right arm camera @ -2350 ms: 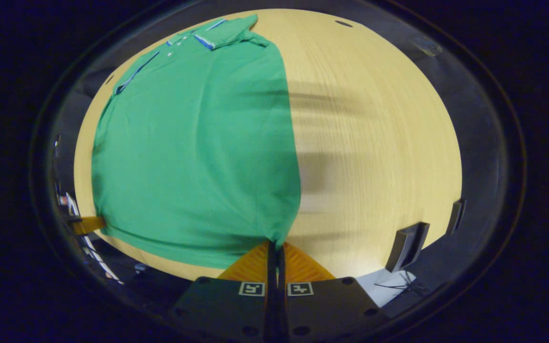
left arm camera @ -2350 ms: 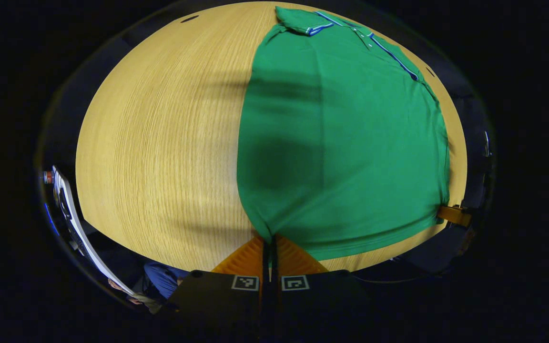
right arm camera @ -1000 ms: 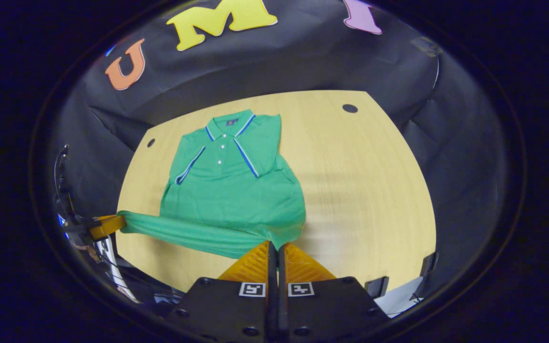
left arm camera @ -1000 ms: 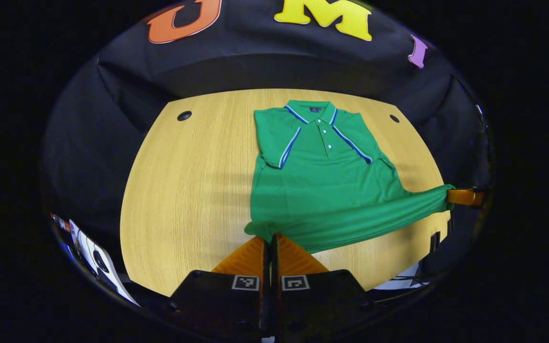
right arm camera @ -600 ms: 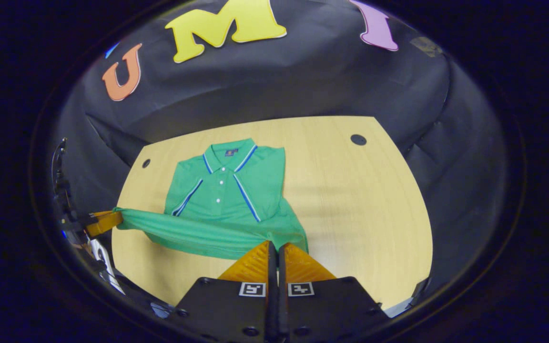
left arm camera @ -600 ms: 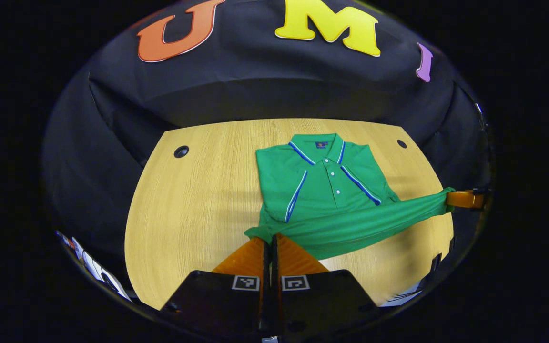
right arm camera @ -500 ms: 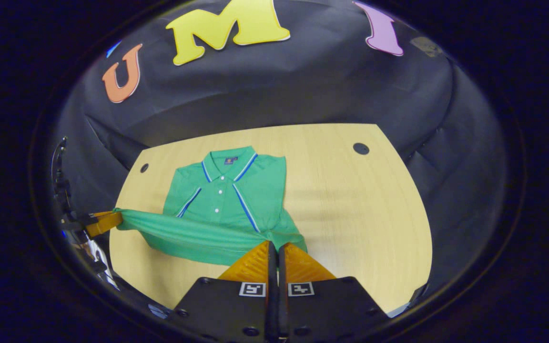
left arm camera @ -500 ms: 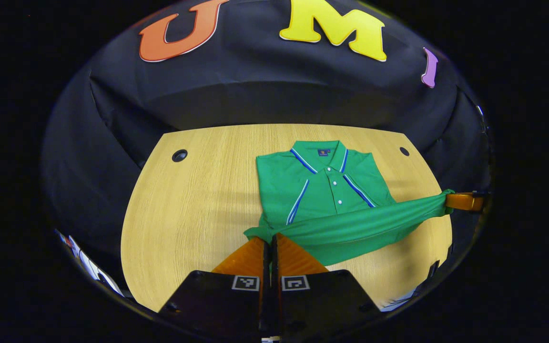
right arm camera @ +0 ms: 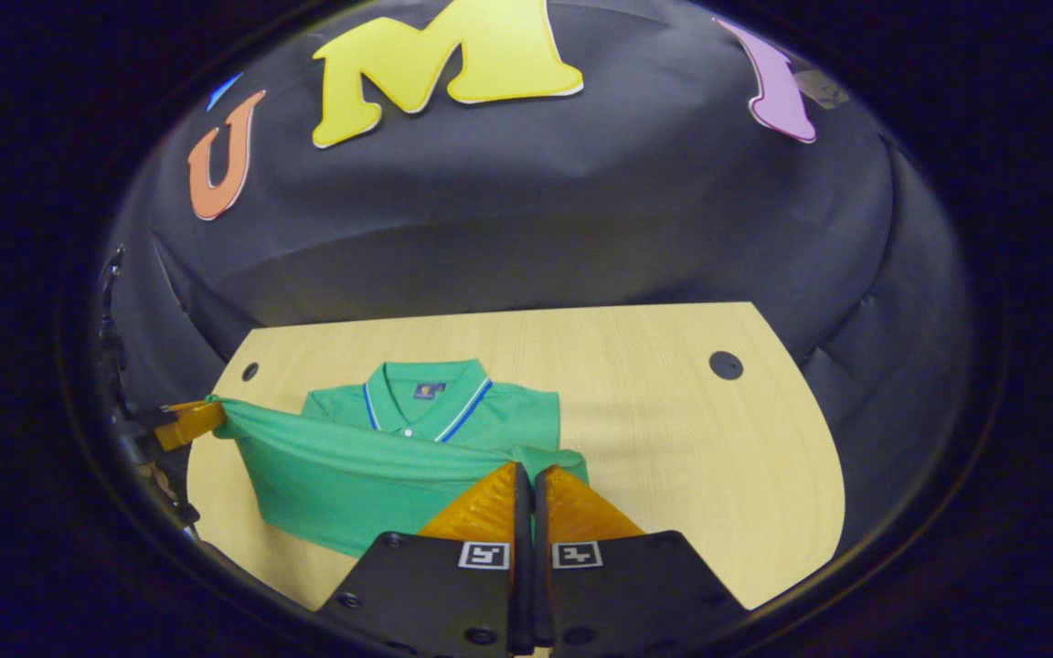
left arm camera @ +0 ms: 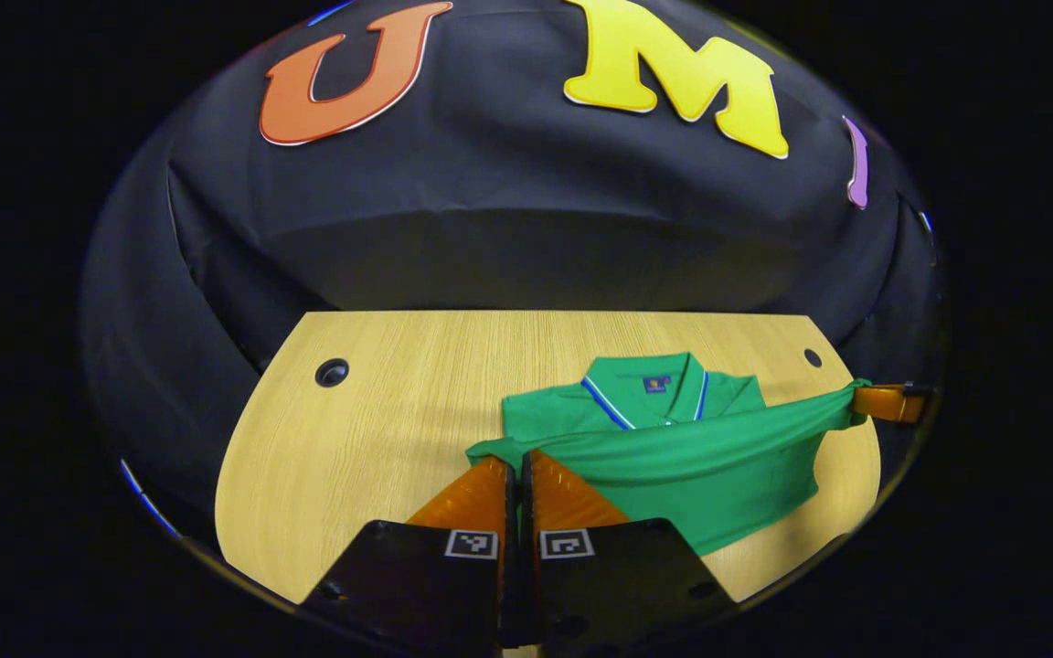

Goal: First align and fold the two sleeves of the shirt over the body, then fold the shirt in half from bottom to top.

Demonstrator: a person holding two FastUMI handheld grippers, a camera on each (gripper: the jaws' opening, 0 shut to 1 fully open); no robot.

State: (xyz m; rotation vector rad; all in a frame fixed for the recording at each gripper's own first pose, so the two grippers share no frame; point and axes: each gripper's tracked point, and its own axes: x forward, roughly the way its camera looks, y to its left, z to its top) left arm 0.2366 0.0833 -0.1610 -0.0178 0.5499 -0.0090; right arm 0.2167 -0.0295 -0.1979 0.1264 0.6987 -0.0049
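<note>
Two corners of the shirt's (left arm camera: 700,466) bottom hem are in my grip, one per gripper. In the left gripper view my left gripper (left arm camera: 518,460) has its fingers pressed together on the hem's left corner, a small bunch of green cloth sitting right at the tips. In the right gripper view my right gripper (right arm camera: 526,473) does the same with the other corner, fingers closed on the fabric where it gathers just past them. Between the two pinches the hem runs as a taut raised band, and the lower body of the shirt hangs from it in a fold over the wooden table (left arm camera: 371,429). Beyond the band, the collar (right arm camera: 421,402) with its striped edge lies flat on the table, and the shoulders beside it look folded in, though the band hides most of them. Each view also catches the other gripper off at the edge, holding its end of the band. Farthest back, cable holes (left arm camera: 332,372) mark the table's far corners.
</note>
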